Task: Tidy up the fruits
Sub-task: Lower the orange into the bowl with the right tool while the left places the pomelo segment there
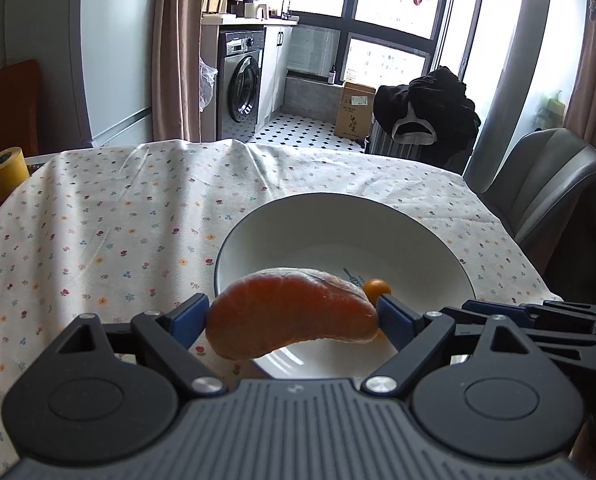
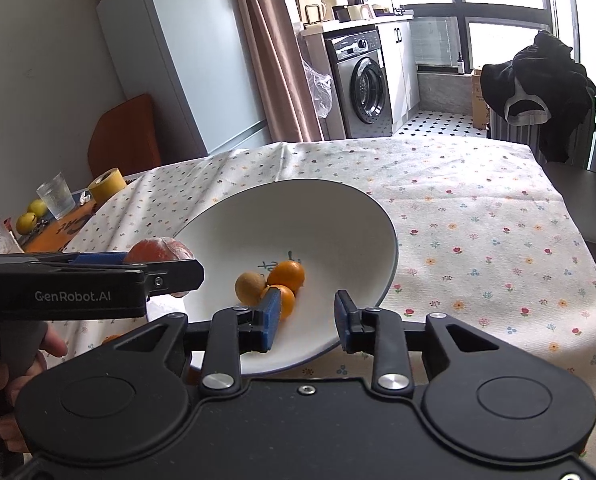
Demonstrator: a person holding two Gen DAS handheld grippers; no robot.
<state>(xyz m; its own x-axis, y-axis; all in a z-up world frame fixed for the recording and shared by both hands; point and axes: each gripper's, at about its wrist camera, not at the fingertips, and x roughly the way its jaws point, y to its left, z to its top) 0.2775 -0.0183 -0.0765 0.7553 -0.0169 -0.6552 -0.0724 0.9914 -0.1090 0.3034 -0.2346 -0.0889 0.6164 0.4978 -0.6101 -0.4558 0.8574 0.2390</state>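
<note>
My left gripper is shut on a peeled orange fruit piece, held just above the near left rim of a white bowl-like plate. The right wrist view shows that same piece in the left gripper beside the plate. Inside the plate lie two small oranges and a brownish round fruit. One small orange peeks out behind the held piece. My right gripper hangs open over the plate's near rim, holding nothing.
A floral cloth covers the table. At its far left stand a yellow tape roll, a glass and two yellow fruits. A grey chair stands off the right edge. A hand grips the left gripper's handle.
</note>
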